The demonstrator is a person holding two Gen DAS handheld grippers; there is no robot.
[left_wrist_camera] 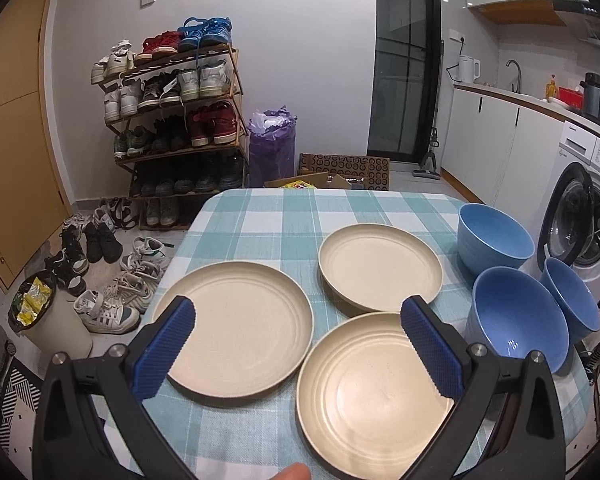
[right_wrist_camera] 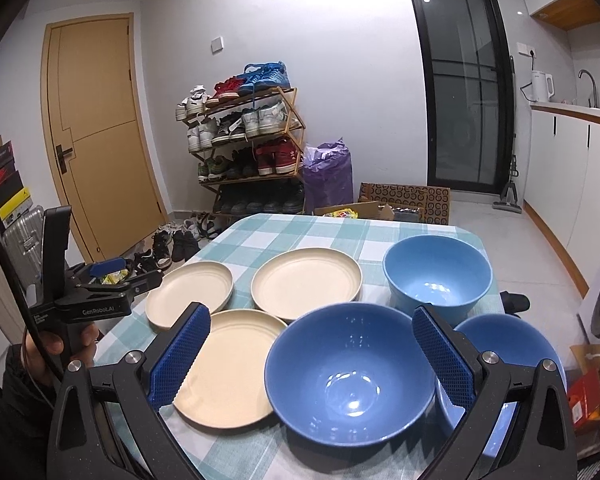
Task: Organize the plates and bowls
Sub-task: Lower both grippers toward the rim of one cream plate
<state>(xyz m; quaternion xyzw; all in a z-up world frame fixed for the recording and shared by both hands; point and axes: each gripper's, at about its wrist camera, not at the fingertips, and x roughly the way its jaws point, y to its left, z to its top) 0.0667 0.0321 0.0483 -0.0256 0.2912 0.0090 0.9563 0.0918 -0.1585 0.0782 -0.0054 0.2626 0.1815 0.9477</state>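
Three cream plates lie on the checked tablecloth: a left plate (left_wrist_camera: pixel 236 328) (right_wrist_camera: pixel 190 294), a far plate (left_wrist_camera: pixel 380 266) (right_wrist_camera: pixel 306 282) and a near plate (left_wrist_camera: pixel 372 396) (right_wrist_camera: pixel 230 366). To their right stand three blue bowls: a pale far bowl (left_wrist_camera: pixel 494 236) (right_wrist_camera: pixel 438 270), a middle bowl (left_wrist_camera: pixel 516 316) (right_wrist_camera: pixel 350 370) and a right bowl (left_wrist_camera: pixel 570 298) (right_wrist_camera: pixel 504 344). My left gripper (left_wrist_camera: pixel 298 344) (right_wrist_camera: pixel 130 272) hangs open above the left and near plates, holding nothing. My right gripper (right_wrist_camera: pixel 312 356) is open over the middle bowl, also with nothing in it.
The table (left_wrist_camera: pixel 260 216) has its left edge beside scattered shoes and a bin (left_wrist_camera: pixel 48 320). A shoe rack (left_wrist_camera: pixel 176 128) stands behind, with a purple bag (left_wrist_camera: pixel 272 148) and cardboard boxes (left_wrist_camera: pixel 344 172). A washing machine (left_wrist_camera: pixel 584 216) is at the right. A hand (right_wrist_camera: pixel 60 340) holds the left gripper.
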